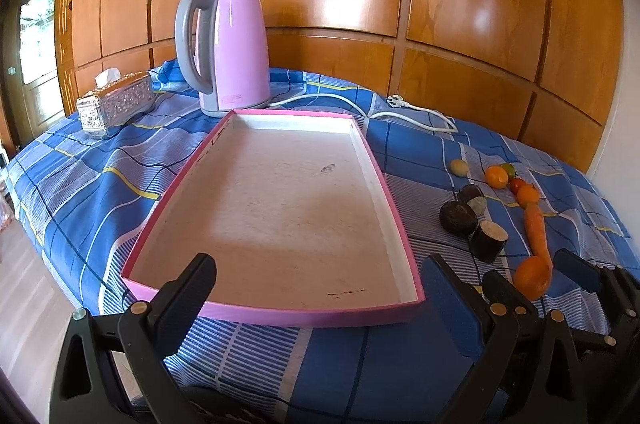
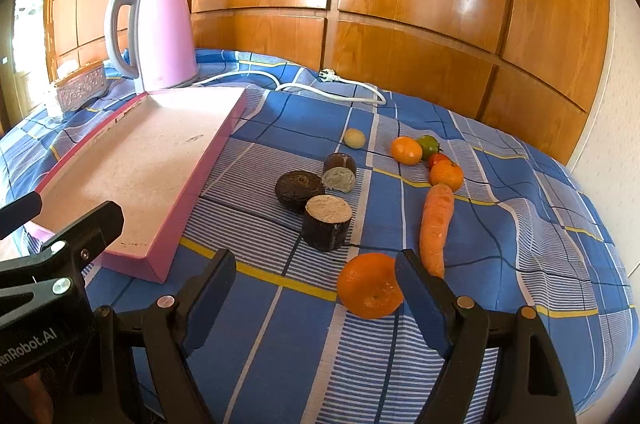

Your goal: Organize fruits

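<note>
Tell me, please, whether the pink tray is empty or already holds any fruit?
Empty. The pink tray shows only its bare pale floor in both views, and the fruit all lies on the checked cloth beside it.

1. The left gripper (image 1: 320, 288) is black plastic, with two flat, paddle-shaped fingers (image 1: 188, 298) lined with dark blue pads.
2. Round brass-coloured and silver screws sit along its arms behind the fingers.
3. The right gripper (image 2: 316, 294) has the same build: black angular frame, blue-faced fingers (image 2: 426, 298), and a brass rivet behind each.
4. In the right wrist view, white lettering "enRobot.AI" runs along the left gripper's black body.
</note>
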